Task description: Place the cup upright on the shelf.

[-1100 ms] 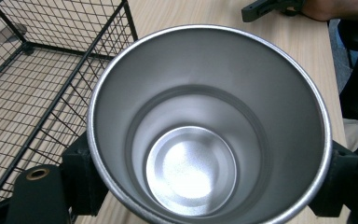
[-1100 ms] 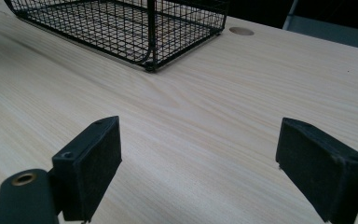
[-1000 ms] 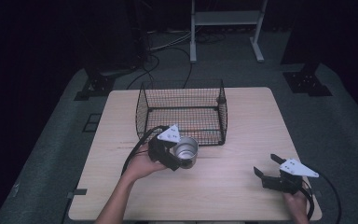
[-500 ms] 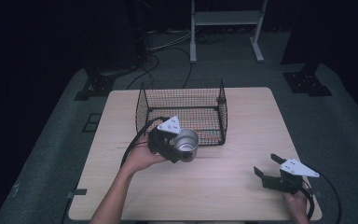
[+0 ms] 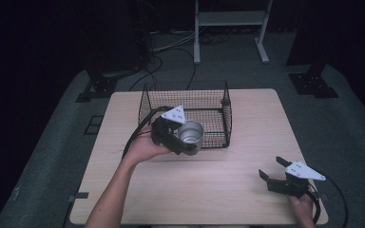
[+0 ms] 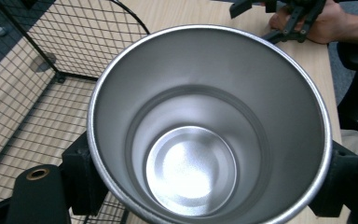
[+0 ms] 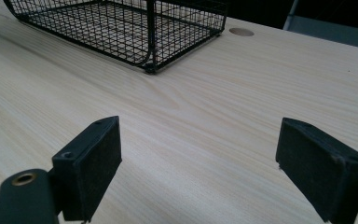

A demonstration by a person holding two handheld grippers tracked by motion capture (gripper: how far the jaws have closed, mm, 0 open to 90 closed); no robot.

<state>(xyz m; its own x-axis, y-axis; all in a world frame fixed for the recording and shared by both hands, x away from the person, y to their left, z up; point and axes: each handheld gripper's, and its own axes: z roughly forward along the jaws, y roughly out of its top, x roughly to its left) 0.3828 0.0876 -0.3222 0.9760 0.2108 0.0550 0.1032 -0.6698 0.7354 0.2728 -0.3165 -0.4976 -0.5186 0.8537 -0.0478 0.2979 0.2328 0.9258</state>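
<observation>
- High view: the left gripper has its jaws clamped on the sides of a steel cup and holds it in the air at the near edge of the wire basket, just at the basket's front wall.
- Left gripper view: the cup's mouth faces the camera, empty and shiny inside, with a black pad pressed on either side of it.
- As I judge it, the step in hand is carrying the cup to the basket; lifting appears done, placing is not yet done.
- Next move, likely: bring the cup over the basket's front wall, lower it inside, then release.
- Cup's long axis is tilted, mouth pointing up and toward the person, base toward the basket floor.
- Right gripper rests on the table, well apart from the basket toward the near right corner; its jaws stand wide with nothing between them.
</observation>
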